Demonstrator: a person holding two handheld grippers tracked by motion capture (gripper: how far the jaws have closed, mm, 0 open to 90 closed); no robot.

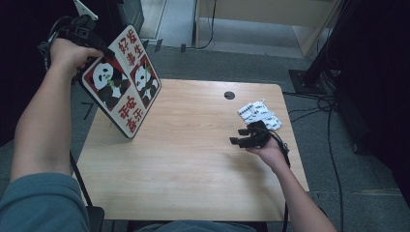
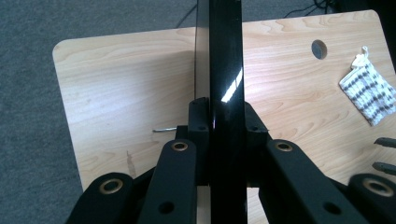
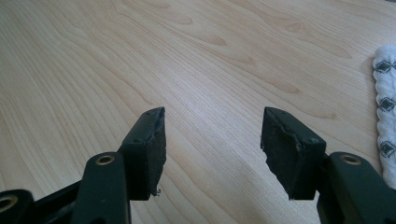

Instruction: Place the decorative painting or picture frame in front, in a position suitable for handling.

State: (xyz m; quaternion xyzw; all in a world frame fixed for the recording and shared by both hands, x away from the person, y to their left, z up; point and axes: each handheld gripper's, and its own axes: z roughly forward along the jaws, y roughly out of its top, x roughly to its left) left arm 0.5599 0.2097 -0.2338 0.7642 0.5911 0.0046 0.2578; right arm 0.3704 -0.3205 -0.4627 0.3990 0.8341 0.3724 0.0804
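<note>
A flat board [image 1: 123, 82] with panda pictures and red characters hangs tilted over the table's left side, its lower corner close to the wood. My left gripper [image 1: 94, 50] is shut on its upper edge at the far left. In the left gripper view that gripper [image 2: 223, 116] clamps the board's glossy black edge [image 2: 226, 70]. My right gripper [image 1: 238, 136] stands open low over the table's right side, next to a white patterned cloth [image 1: 259, 115]. In the right gripper view its jaws [image 3: 212, 140] are wide apart over bare wood, with the cloth [image 3: 385, 107] at the right edge.
The wooden table [image 1: 193, 164] has a round cable hole [image 1: 229, 95] near its far edge. Cables [image 1: 333, 145] run over the grey carpet at the right, by a black stand [image 1: 309, 77]. Light wooden furniture [image 1: 270, 14] stands behind.
</note>
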